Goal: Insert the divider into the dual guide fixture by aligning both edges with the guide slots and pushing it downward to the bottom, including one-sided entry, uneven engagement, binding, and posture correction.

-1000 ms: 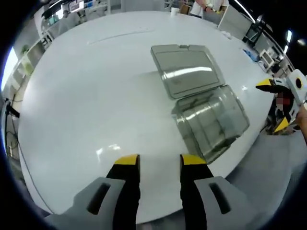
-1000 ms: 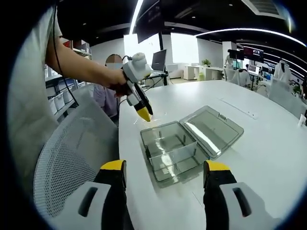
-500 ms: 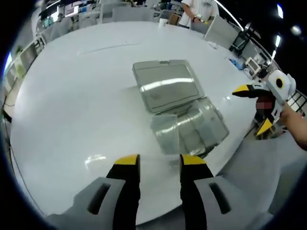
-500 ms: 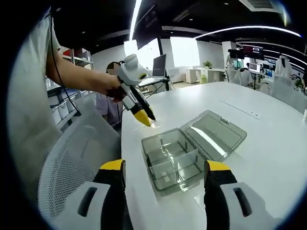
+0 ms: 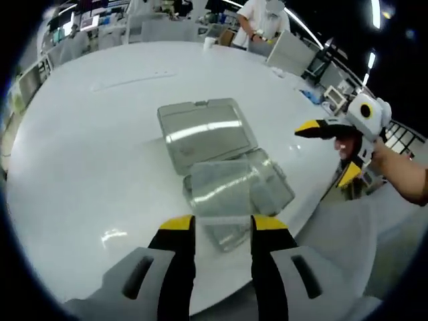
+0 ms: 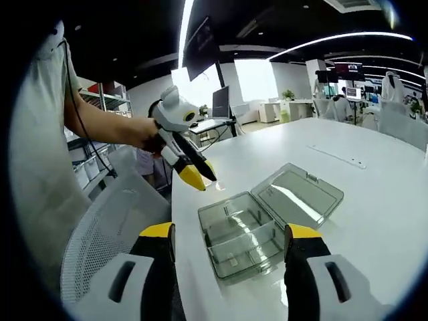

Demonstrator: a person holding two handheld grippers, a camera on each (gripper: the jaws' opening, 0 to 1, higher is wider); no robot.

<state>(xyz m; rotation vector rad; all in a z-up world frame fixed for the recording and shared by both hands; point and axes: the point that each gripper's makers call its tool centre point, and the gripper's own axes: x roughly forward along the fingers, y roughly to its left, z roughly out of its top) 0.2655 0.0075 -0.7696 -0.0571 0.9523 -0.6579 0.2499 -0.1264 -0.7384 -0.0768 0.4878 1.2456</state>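
Observation:
A clear grey plastic box lies open on the white table (image 5: 87,154), with its base (image 5: 237,194) toward me and its flat lid (image 5: 204,130) behind. In the right gripper view the base (image 6: 237,234) has thin partitions (image 6: 235,233) standing inside it, with the lid (image 6: 297,194) to its right. My left gripper (image 5: 223,224) hovers just in front of the base, open and holding nothing. From the right gripper view, the left gripper (image 6: 197,175) is held in a hand above the table's edge. My right gripper (image 6: 231,234) is wide open; in the left gripper view the right gripper (image 5: 329,150) is beside the box.
A grey mesh chair (image 6: 100,227) stands against the table's near edge. A person's arm and white shirt (image 6: 40,134) take up the left side. Far across the table are a cup (image 5: 210,41) and people at desks (image 5: 264,13).
The left gripper view has swung so the box now sits right ahead of its jaws. The right gripper appears closer to the box. In the right gripper view the left gripper sits slightly lower.

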